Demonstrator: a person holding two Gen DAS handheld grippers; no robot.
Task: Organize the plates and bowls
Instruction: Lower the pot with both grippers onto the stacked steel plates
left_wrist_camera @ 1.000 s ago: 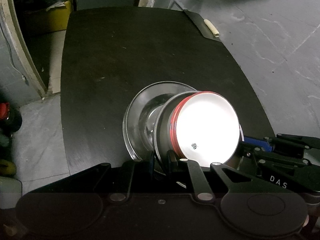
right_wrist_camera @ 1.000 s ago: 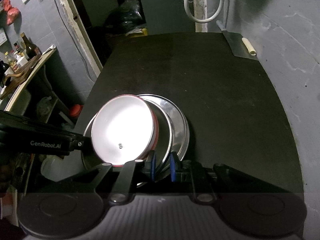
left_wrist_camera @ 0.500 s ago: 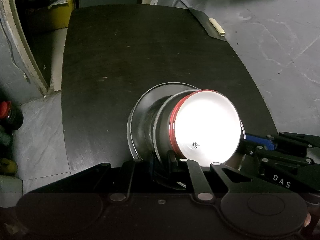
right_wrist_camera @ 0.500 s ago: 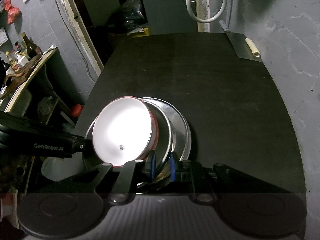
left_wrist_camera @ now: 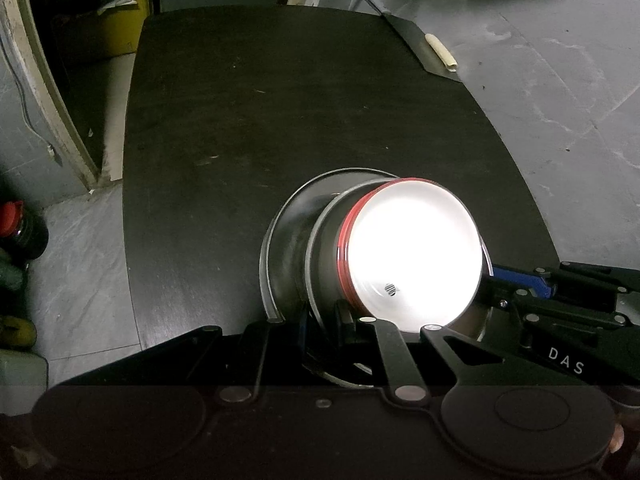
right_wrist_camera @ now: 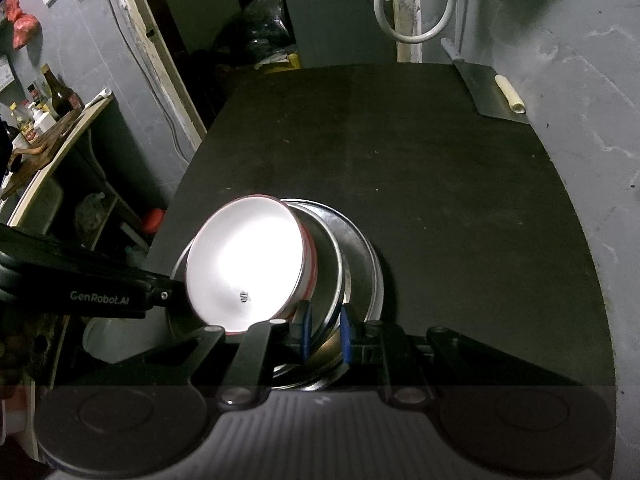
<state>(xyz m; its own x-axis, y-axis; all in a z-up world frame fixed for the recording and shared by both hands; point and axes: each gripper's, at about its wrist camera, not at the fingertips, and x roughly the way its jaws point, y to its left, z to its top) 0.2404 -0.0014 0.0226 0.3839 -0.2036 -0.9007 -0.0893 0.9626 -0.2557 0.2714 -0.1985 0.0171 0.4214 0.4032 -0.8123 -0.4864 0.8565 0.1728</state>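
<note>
- Currently, a nested stack sits tilted over the near part of the dark worktop (left_wrist_camera: 280, 120): a white bowl (left_wrist_camera: 412, 256) with a red rim inside a steel bowl (left_wrist_camera: 320, 256), over a steel plate (left_wrist_camera: 280, 240).
- Left hand-held gripper (left_wrist_camera: 322, 320): jaws closed on the steel bowl's near rim.
- Right hand-held gripper (right_wrist_camera: 325, 330): blue pads pinch the steel bowl's rim on the opposite side.
- Cleaver (right_wrist_camera: 488, 92) lies at the far right corner.

White letters "DAS" stand on the black body of the right claw (left_wrist_camera: 520, 280) in the left wrist view, and "GenRobot.AI" on the left claw (right_wrist_camera: 168, 296) in the right wrist view.
</note>
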